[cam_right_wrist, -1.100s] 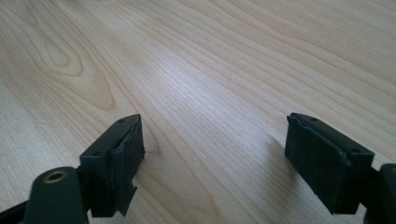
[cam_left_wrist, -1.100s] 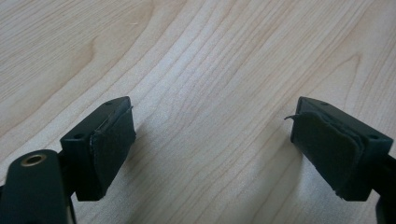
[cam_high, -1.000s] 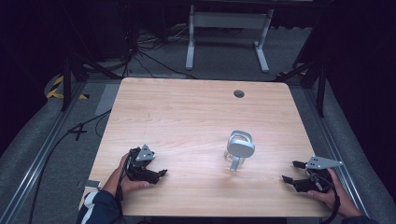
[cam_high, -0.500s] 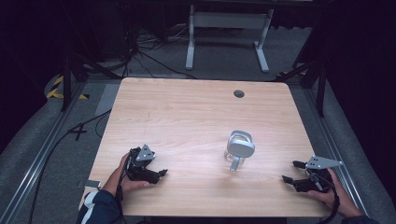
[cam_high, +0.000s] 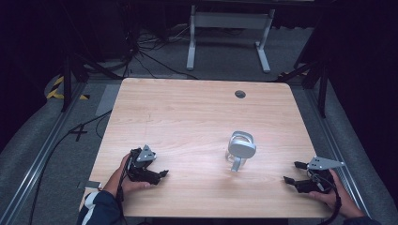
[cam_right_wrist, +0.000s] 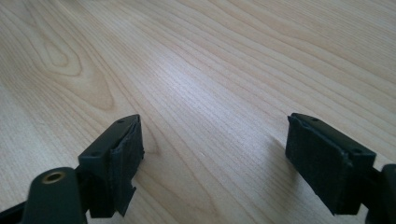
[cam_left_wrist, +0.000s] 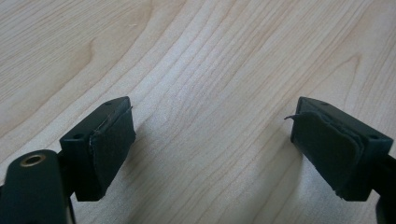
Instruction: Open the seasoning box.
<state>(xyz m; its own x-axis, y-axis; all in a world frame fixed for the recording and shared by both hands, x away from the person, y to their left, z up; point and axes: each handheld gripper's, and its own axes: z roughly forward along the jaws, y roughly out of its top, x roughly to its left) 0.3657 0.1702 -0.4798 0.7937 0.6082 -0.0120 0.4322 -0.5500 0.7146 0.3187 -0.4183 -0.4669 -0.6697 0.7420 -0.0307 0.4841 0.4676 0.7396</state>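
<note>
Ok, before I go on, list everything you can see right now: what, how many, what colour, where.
Table: one, light wood, centre of the high view.
Cable hole: one, dark, near the table's far edge.
Clear glass with a white-grey cap: one, on the table, right of centre, nearer the right tool.
White frame: one, on the floor beyond the table.
Cables: several, black, floor at far left.
Left tool: one, black, near-left of the table, jaws open, nothing between them.
Right tool: one, black, near-right edge, jaws open, nothing between them.
</note>
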